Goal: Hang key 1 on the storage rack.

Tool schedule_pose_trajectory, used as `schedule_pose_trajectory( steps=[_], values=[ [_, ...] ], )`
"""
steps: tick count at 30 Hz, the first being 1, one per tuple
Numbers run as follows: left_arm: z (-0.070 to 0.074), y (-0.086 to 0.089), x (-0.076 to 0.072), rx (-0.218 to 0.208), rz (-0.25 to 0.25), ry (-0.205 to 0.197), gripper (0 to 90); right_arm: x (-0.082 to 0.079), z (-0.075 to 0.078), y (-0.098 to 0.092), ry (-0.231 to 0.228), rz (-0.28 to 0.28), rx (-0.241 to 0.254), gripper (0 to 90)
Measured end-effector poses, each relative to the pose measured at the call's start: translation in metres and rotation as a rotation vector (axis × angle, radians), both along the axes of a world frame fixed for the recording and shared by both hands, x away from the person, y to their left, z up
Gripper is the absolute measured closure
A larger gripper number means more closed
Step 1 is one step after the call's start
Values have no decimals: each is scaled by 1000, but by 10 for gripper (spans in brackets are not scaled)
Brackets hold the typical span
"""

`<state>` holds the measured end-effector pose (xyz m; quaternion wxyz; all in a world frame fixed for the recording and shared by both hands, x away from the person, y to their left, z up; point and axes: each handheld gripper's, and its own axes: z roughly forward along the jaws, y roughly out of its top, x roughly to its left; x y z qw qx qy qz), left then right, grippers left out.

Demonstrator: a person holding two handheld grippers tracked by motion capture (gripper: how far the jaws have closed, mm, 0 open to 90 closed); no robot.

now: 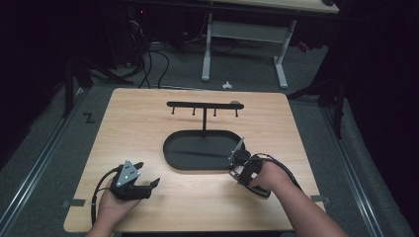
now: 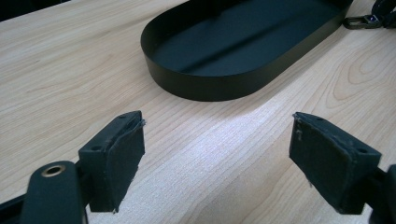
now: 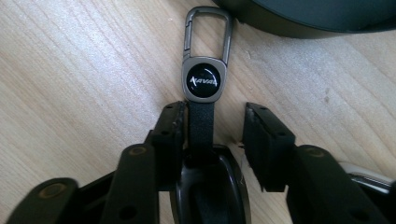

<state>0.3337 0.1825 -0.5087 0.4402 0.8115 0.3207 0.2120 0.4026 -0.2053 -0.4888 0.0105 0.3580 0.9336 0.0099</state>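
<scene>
A keychain (image 3: 205, 81) lies on the wooden table just outside the black oval tray (image 3: 280, 25). It has a grey metal snap hook, a round black emblem and a black strap that runs back to a dark fob. My right gripper (image 3: 215, 112) straddles the strap: the left pad touches it, while the right pad stands off with bare wood in the gap. From above, my right gripper (image 1: 236, 170) sits at the tray's (image 1: 170, 148) near right end. My left gripper (image 1: 149, 174) rests at the front left, jaws wide apart and empty (image 2: 217, 154), facing the tray (image 2: 205, 88).
A black T-shaped rack (image 1: 204, 105) with several small hooks stands at the back rim of the tray. The table's front edge runs just behind both hands. Beyond the table are a white desk frame (image 1: 281, 59) and cables on the floor.
</scene>
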Motion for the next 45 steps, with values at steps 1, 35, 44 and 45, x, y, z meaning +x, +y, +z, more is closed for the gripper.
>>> schedule_pose_trajectory(
  steps=[1,35,44,45],
  values=[
    [0,0,0,1,-1,0,187,0,0,1,4,4,-4,625],
    [0,-2,-2,3,-26,4,218,-15,11,3,-50,12,9,804],
    [-1,-1,-3,-5,-25,7,218,-19,38,-6,-75,-22,41,804],
    [-1,-1,-3,-5,-25,9,218,-19,40,-7,-81,-23,40,804]
  ],
)
